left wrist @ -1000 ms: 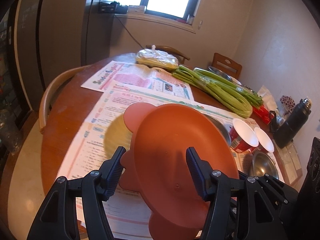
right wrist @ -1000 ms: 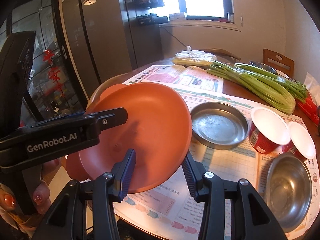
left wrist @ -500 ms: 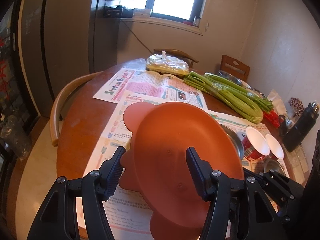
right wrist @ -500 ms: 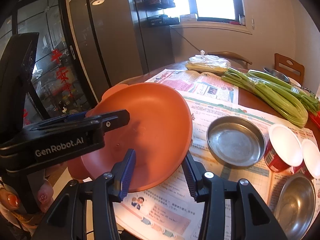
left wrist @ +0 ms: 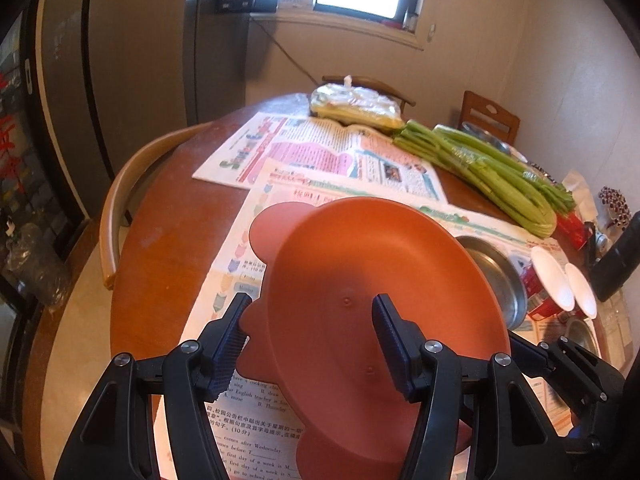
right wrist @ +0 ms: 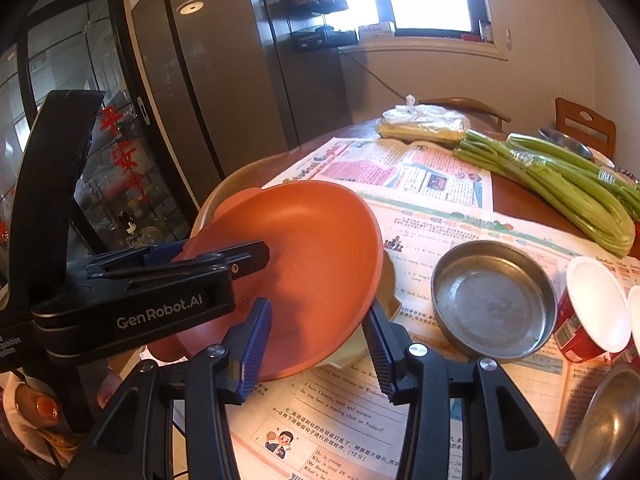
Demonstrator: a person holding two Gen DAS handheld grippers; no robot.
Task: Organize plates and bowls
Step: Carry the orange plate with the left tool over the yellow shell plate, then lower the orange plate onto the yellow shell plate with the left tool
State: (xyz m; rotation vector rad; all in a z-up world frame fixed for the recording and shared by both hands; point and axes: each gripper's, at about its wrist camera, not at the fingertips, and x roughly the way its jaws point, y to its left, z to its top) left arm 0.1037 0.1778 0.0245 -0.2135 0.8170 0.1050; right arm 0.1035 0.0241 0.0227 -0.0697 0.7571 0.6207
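While tilted at centre frame, orange plate (left wrist: 360,272) hides most of yellow dish (right wrist: 387,294).
Left gripper (left wrist: 310,322) clamps its rim; right gripper (right wrist: 318,334) closed, contact unclear.

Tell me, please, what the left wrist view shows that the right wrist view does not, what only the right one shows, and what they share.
Only the left wrist view shows the underside of the orange plate and a dark flask at the far right. Only the right wrist view shows the plate's hollow inside, the cream dish beneath it, and a hand with painted nails. Both show the newspapers, the celery, the shallow steel dish and the red cups.
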